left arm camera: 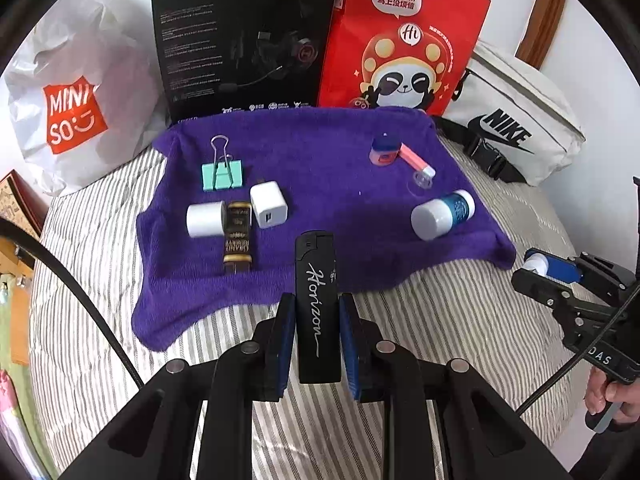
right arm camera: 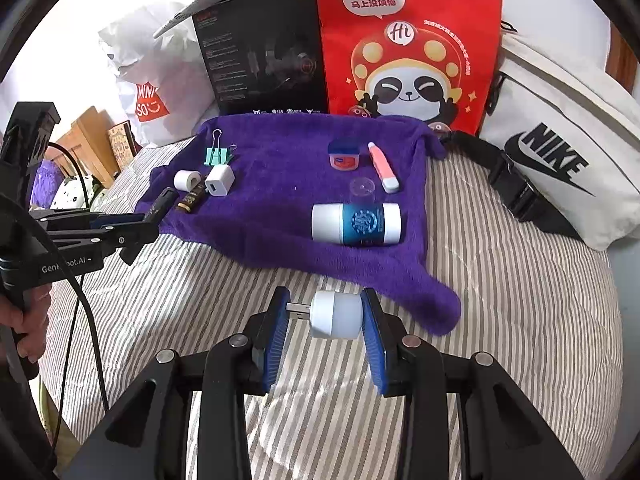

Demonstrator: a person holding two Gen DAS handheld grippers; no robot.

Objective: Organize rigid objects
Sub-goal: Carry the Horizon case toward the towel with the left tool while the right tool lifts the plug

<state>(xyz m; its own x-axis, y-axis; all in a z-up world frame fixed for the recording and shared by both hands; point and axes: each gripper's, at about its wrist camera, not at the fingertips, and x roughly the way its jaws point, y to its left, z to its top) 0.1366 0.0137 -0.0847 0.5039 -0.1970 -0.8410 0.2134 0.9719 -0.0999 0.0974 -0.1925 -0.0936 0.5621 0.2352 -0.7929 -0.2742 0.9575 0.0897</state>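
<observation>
My left gripper (left arm camera: 317, 305) is shut on a black lighter (left arm camera: 316, 280) that stands upright between the pads, above the near edge of a purple towel (left arm camera: 320, 152). Over the striped bedding, my right gripper (right arm camera: 324, 309) is shut on a white USB plug-in light (right arm camera: 336, 316), its metal plug against the left pad. On the towel's left lie a mint binder clip (left arm camera: 222, 174), a white charger cube (left arm camera: 269, 205), a white cylinder (left arm camera: 205, 219) and a dark gold-printed tube (left arm camera: 238, 240). On its right lie a blue-and-white bottle (right arm camera: 356, 224), a small blue-lidded jar (right arm camera: 343, 156), a pink tube (right arm camera: 382, 166) and a clear cap (right arm camera: 362, 188).
Behind the towel stand a white Miniso bag (left arm camera: 76, 92), a black Hecate box (left arm camera: 244, 36) and a red panda bag (left arm camera: 404, 36). A white Nike bag (left arm camera: 516, 116) lies at the right. The striped bedding (right arm camera: 500, 300) surrounds the towel. A hand (right arm camera: 28, 320) grips the left handle.
</observation>
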